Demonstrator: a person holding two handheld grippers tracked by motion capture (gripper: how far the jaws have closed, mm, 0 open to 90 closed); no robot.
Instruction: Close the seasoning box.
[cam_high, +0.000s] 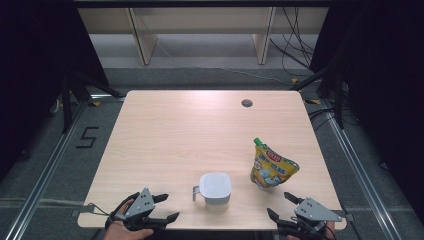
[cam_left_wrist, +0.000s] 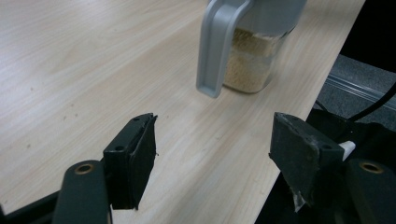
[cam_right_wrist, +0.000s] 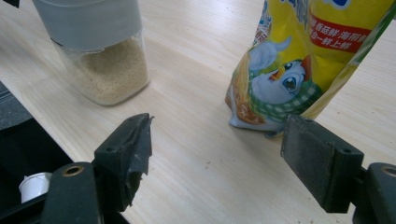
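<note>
A clear container (cam_high: 215, 188) with a grey lid and a side handle (cam_left_wrist: 217, 46) stands near the table's front edge; beige grains fill its lower part (cam_left_wrist: 247, 65). To its right a yellow spouted pouch (cam_high: 271, 167) with a green cap stands upright. My left gripper (cam_high: 169, 207) rests at the front left, open, its jaws pointing toward the container's handle with nothing between them (cam_left_wrist: 215, 135). At the front right, my right gripper (cam_high: 279, 204) is open too, with bare table between its jaws (cam_right_wrist: 217, 135). Ahead of it are the container (cam_right_wrist: 107, 70) to the left and the pouch (cam_right_wrist: 289, 70) to the right.
The wooden table (cam_high: 190, 130) has a round cable hole (cam_high: 246, 103) at the back right. Pale shelving (cam_high: 200, 30) and loose cables lie on the floor beyond the table. Metal rails run along both sides.
</note>
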